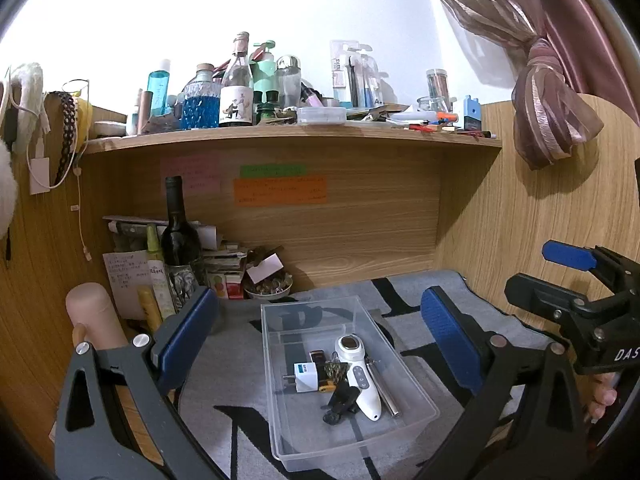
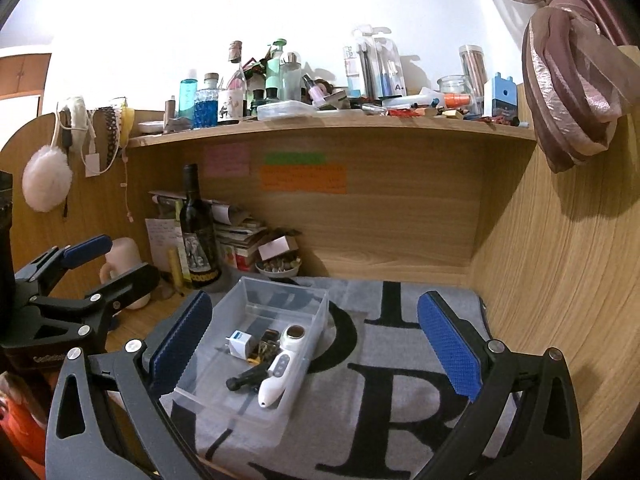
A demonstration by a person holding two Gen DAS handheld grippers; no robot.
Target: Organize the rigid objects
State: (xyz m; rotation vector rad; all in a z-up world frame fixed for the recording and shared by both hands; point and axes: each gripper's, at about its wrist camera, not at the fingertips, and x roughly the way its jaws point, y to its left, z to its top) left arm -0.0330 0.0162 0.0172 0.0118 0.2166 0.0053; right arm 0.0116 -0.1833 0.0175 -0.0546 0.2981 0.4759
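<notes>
Both the left gripper (image 1: 320,340) and right gripper (image 2: 316,340) hang above the mat (image 2: 400,380) with fingers spread wide, holding nothing. The clear bin (image 1: 416,400) sits on the mat, holding a white wand (image 1: 358,376), plug (image 1: 306,376), black clip (image 1: 340,400) and metal rod (image 1: 384,390)

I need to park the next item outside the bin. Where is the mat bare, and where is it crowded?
The grey mat is bare right of the clear bin, up to the wooden side wall, and behind the bin toward the back panel. The left back corner is crowded: wine bottle, paper stack, small bowl. Both claws are open and empty.
</notes>
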